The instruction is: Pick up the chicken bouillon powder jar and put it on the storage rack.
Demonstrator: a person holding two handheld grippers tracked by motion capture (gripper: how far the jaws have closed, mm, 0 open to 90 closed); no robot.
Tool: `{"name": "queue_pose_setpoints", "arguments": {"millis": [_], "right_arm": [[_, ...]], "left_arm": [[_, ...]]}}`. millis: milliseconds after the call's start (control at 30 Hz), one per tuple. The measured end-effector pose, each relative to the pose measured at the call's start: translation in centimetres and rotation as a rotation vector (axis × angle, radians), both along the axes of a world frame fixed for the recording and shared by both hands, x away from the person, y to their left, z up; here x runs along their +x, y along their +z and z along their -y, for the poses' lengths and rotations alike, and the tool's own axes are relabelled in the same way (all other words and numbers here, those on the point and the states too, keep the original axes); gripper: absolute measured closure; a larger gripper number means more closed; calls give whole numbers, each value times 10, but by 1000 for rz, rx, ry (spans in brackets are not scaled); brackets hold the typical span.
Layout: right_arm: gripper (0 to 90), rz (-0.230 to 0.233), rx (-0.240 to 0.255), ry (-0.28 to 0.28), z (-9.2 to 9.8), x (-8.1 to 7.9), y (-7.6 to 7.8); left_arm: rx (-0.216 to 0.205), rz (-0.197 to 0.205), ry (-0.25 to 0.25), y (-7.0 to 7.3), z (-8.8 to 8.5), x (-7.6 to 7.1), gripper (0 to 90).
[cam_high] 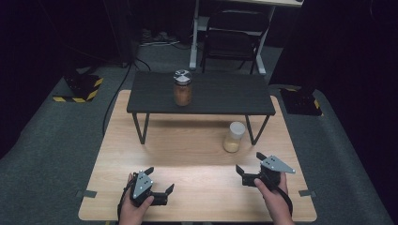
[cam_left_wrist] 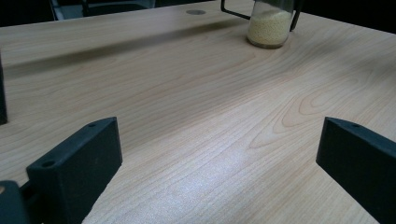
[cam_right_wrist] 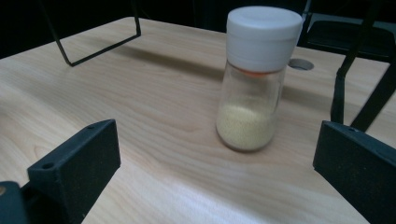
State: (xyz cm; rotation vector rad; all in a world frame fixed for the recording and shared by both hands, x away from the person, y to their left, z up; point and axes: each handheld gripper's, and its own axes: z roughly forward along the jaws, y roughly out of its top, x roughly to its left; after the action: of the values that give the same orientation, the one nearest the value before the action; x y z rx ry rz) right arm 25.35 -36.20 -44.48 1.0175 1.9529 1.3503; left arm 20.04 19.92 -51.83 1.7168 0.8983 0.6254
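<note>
Your two hands sit at the bottom of the high view, each one holding a gripper just above the wooden table (cam_high: 187,159). Your left gripper (cam_high: 159,180) is low and left of the middle. Its jaws are spread wide with nothing between them. Your right gripper (cam_high: 251,163) is low and right of the middle. Its jaws are spread wide too, and they hold nothing.

Look at the small glass jar with the white lid (cam_high: 233,136). It stands straight up on the table, a bit above and to the left of your right gripper in the high view. It has yellow grains at the bottom. In the right gripper view the jar (cam_right_wrist: 252,79) stands right between the two black jaws, a little way ahead, not touching them. So your right hand is the nearer one. From your left gripper the jar (cam_left_wrist: 270,23) is far off, in the top right of that view.

Close behind the jar is a thin black leg (cam_high: 251,130) of the little black shelf (cam_high: 202,93). Go in from the front, where the table is bare.

On top of the shelf, up in the middle of the high view, stands a brown jar with a shiny lid (cam_high: 182,87).
</note>
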Motion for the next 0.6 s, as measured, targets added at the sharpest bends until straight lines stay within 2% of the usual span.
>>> {"name": "queue_pose_setpoints", "arguments": {"millis": [200,467,600], "right_arm": [[2,11,6,-4,-8,13,5],[2,9,29,-31,-16,31,5],[2,12,24,-48,-20,40,4]], "left_arm": [[-1,0,-8,0,-1,1,5],[-3,4,-15,-1,-3,1,5],[-7,3,-15,-1,-3,1,5]]}}
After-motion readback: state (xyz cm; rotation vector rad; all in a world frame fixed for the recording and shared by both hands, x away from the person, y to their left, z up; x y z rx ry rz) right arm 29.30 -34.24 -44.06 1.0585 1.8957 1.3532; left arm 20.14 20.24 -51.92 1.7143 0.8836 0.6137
